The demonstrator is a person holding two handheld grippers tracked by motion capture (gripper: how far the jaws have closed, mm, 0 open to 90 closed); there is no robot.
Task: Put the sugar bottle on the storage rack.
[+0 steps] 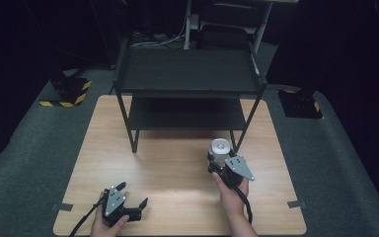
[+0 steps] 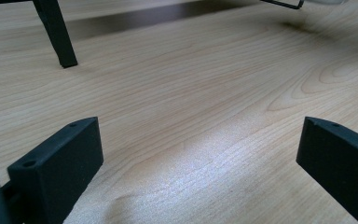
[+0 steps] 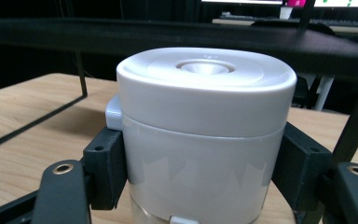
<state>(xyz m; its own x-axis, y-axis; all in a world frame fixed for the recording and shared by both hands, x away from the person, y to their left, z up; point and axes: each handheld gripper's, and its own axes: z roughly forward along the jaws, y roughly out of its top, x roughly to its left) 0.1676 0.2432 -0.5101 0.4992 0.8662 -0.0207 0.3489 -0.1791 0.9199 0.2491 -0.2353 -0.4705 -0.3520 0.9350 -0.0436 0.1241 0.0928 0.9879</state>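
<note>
A white round lidded container (image 1: 220, 149) (image 3: 205, 126) stands upright between the black jaws of my right gripper (image 1: 220, 157) (image 3: 200, 163), which press on its two sides. In the high view it is just in front of the shelf rack's right front leg, right of the table's middle. My left gripper (image 1: 132, 195) (image 2: 200, 154) rests low at the table's front left, its jaws wide apart over bare wood with nothing between them.
A black two-tier shelf rack (image 1: 187, 74) stands at the back of the wooden table (image 1: 172, 173); one of its legs (image 2: 58, 37) is ahead of the left gripper. Black-and-yellow floor blocks (image 1: 69, 91) sit beyond the table's far corners. Tape marks (image 1: 296, 204) lie near the front edge.
</note>
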